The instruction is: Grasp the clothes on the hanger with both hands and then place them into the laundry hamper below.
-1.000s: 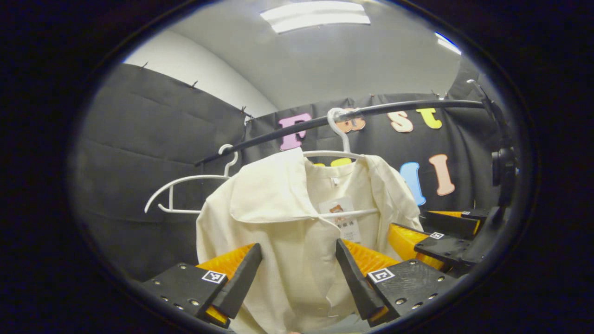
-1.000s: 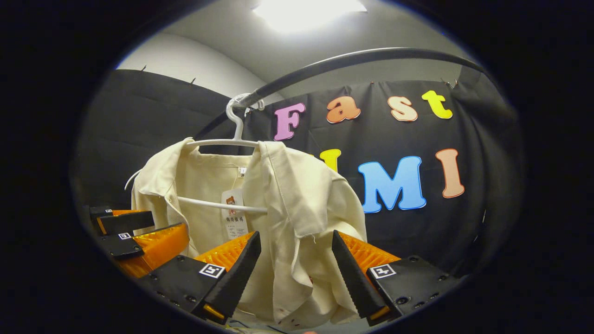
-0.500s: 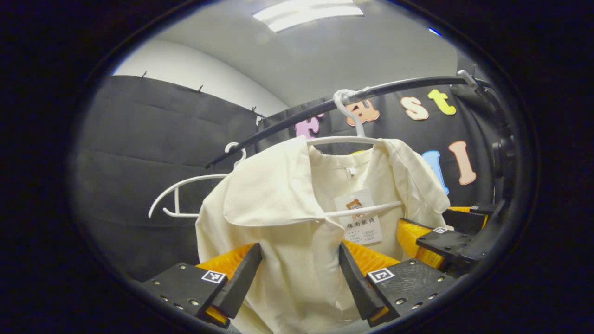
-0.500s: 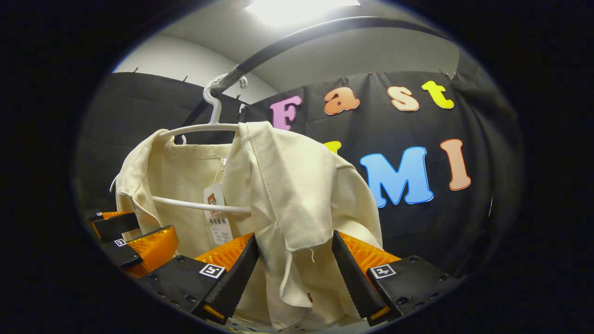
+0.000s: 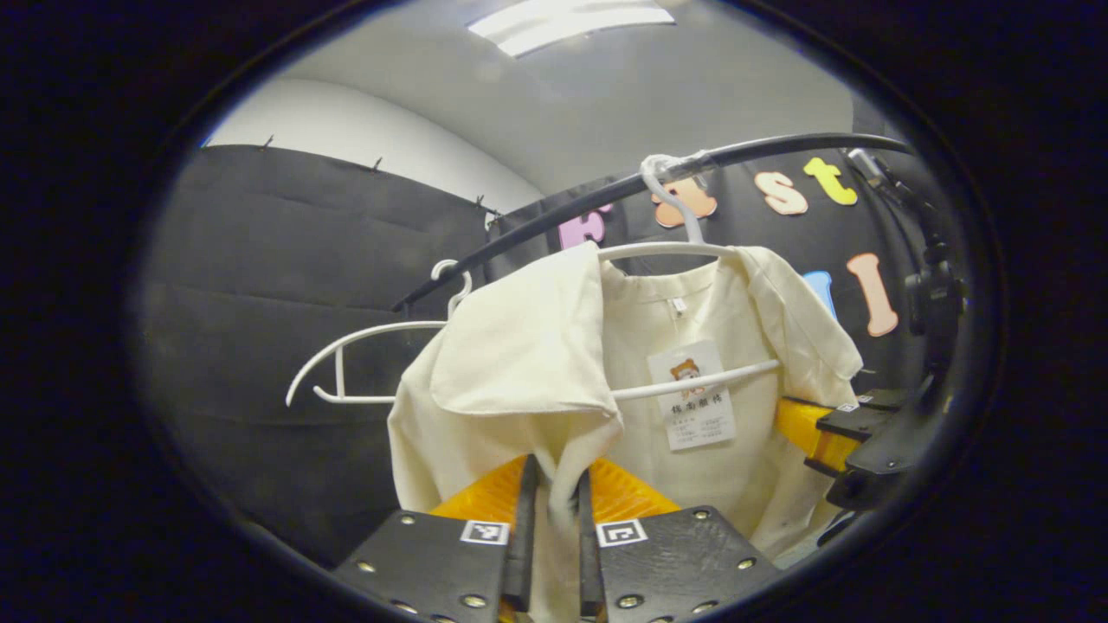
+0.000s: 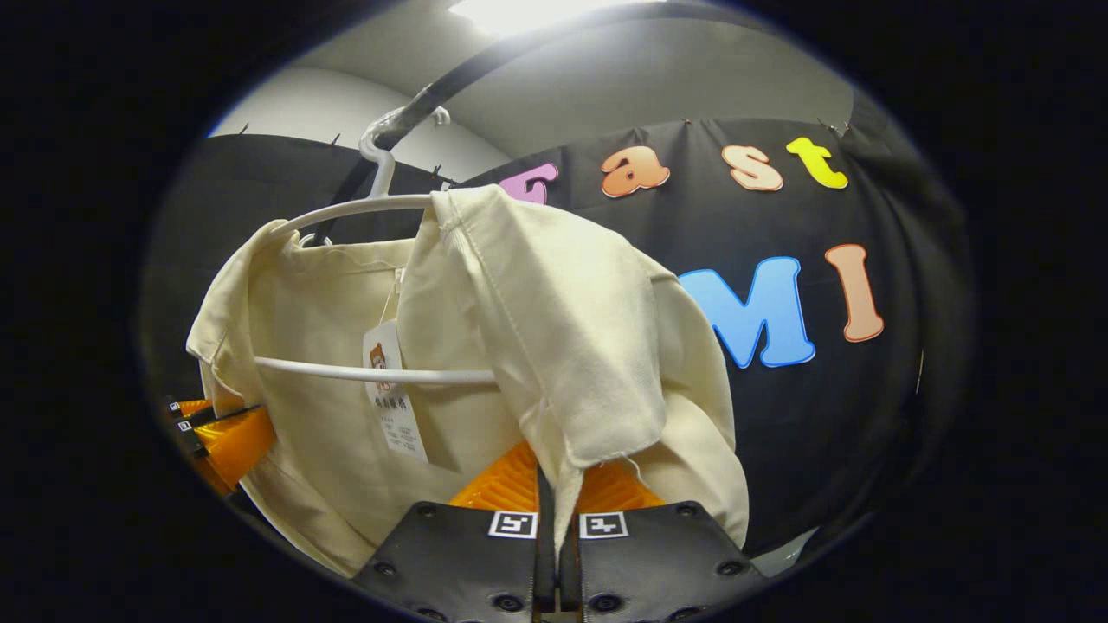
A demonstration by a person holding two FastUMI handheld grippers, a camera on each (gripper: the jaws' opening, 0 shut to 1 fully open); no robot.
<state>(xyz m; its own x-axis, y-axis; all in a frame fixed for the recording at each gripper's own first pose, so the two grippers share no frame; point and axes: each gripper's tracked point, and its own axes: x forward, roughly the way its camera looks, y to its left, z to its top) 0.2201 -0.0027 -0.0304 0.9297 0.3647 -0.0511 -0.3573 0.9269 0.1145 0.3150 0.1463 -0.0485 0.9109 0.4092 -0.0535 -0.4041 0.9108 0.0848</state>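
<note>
In the left gripper view, the left gripper (image 5: 552, 519) has its fingers drawn nearly together, with a fold of the cream shirt (image 5: 519, 363) pinched between them just below the drooping collar flap. The shirt hangs on a white hanger (image 5: 692, 251) hooked over a dark rail (image 5: 779, 149) that runs up and to the right. A paper tag (image 5: 692, 394) dangles inside the open neck, across the hanger's lower bar. To the left, a second hanger (image 5: 363, 359), bare, hooks on the same rail. The right gripper (image 5: 835, 424) shows at the shirt's far right edge, partly hidden by cloth.

In the right gripper view, the right gripper (image 6: 557, 528) is closed to a thin slit, and a narrow strip of the shirt (image 6: 554, 320) front runs down between its fingers, both pressing on it. The shirt's right shoulder and collar flap hang over the hanger (image 6: 363, 201), whose hook sits on the rail (image 6: 450, 86) at upper left. The tag (image 6: 389, 389) hangs by the lower bar. The left gripper (image 6: 221, 437) shows at the far left, touching the shirt's left edge. The black wall (image 6: 822, 415) stands behind.

The shirt is on the hanger, held at both sides.
</note>
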